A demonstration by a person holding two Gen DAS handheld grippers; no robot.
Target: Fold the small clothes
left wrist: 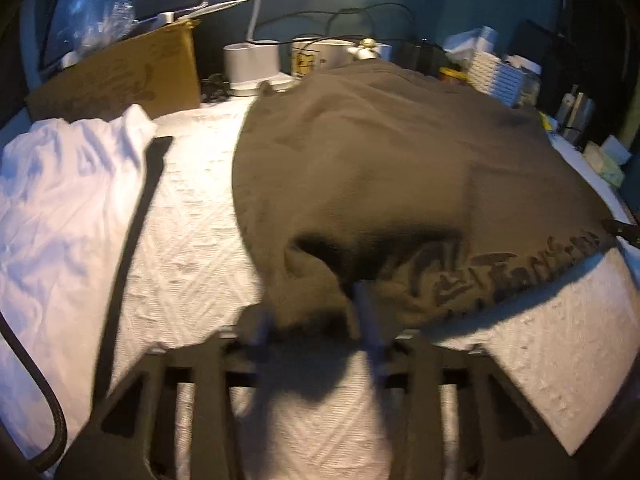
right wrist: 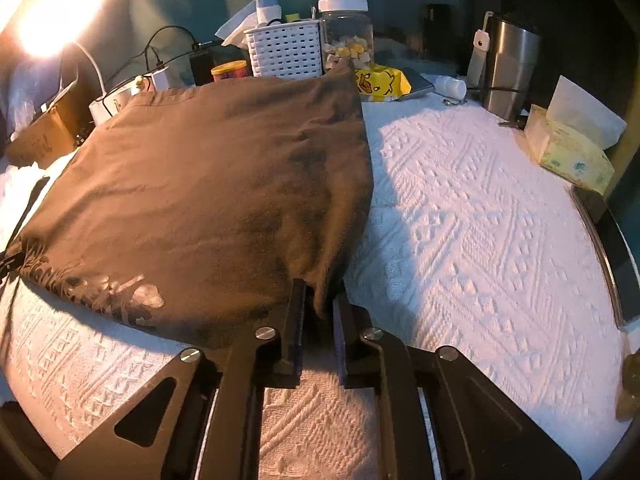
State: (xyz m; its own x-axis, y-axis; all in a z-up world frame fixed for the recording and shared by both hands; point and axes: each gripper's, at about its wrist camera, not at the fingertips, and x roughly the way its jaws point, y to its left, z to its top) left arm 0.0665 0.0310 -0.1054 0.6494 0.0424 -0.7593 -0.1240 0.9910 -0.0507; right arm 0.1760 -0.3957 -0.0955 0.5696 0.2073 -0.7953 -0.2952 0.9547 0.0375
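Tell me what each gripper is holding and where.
Both hold the brown garment: right gripper pinches its near right corner; left gripper grips its near left edge.

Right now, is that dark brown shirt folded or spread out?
Folded over: the dark brown shirt shows a doubled edge, with its printed side tucked underneath at the near edge.

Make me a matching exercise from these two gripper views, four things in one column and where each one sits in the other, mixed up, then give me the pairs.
Things:
1. brown garment
2. white cloth
3. tissue box
4. steel tumbler

Places:
A. right edge of the bedspread, in the right wrist view
B. far left, in the left wrist view
C. pinched by the right gripper
D. upright at the back right, in the right wrist view

Pairs: 1-C, 2-B, 3-A, 4-D
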